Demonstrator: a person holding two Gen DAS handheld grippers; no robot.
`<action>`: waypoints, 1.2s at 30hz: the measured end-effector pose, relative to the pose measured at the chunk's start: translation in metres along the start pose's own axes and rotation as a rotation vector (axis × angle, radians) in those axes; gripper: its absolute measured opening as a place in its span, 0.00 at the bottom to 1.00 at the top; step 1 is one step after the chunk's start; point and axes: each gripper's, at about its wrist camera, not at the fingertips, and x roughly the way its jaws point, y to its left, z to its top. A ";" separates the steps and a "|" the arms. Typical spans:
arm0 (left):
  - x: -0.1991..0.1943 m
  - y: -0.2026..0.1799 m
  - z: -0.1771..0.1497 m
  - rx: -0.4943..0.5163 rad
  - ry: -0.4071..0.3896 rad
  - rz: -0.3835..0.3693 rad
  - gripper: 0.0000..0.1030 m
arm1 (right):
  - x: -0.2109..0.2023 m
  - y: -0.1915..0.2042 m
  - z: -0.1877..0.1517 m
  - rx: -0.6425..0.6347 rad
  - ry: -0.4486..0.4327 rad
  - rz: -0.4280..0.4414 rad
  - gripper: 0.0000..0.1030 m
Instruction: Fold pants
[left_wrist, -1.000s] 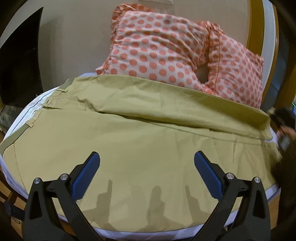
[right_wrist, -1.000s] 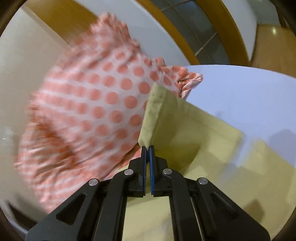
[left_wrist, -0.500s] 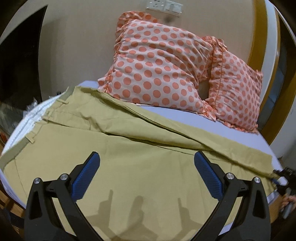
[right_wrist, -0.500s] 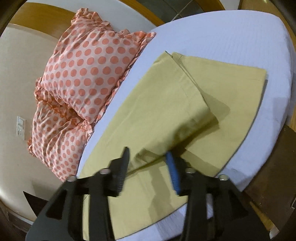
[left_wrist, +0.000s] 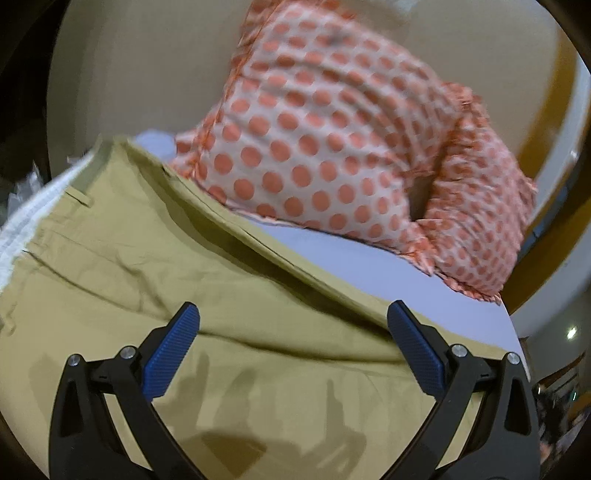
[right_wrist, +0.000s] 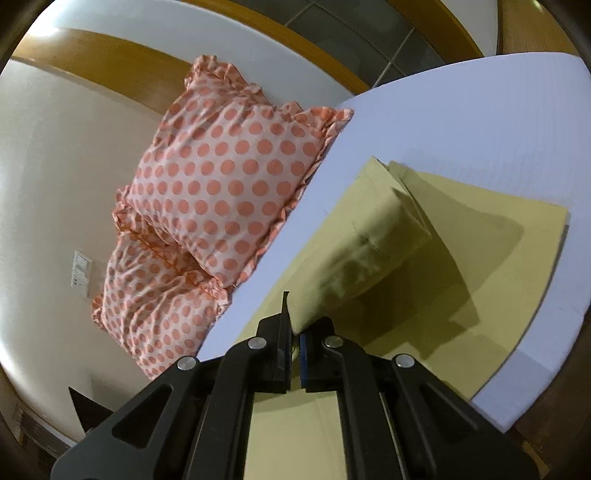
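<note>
Left gripper (left_wrist: 291, 328): hovering over the pants with its fingers spread wide; the blue pads (left_wrist: 170, 354) are gripping nothing.
Pants (left_wrist: 155, 266): khaki, lying flat on the bed; in the left wrist view the waistband end is reaching toward the bed's left edge, where white inner lining is showing.
Fold ridge (left_wrist: 280, 266): running diagonally across the cloth from upper left to lower right, casting a dark shadow along its near side.
Bed sheet (left_wrist: 354, 254): pale lilac, showing between the pants and the pillows.
Pillows (left_wrist: 332, 140): two, white with orange dots and frilled borders, leaning side by side at the head edge of the bed; the view is blurring them.
Right gripper (right_wrist: 294, 345): clenching a fold of the pants (right_wrist: 373, 236); the fingers are pressing nearly together with cloth between them.
Lifted leg end: rising off the lower layer as a raised flap, throwing a shadow on the flat layer (right_wrist: 509, 221) beneath.
Flat layer: lying near the bed's right edge, with sheet (right_wrist: 480, 122) showing beyond it.
Wall switch plate (right_wrist: 80, 274): sitting on the wall beside the pillows (right_wrist: 225, 184).
</note>
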 end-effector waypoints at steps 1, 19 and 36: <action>0.009 0.004 0.006 -0.026 0.022 -0.003 0.96 | -0.001 0.000 0.000 0.002 0.000 0.003 0.02; -0.052 0.015 -0.026 -0.038 -0.037 0.080 0.06 | -0.032 0.002 0.011 -0.061 -0.080 -0.022 0.02; -0.106 0.047 -0.169 -0.123 0.011 0.041 0.17 | -0.071 -0.028 -0.002 -0.169 -0.213 -0.341 0.64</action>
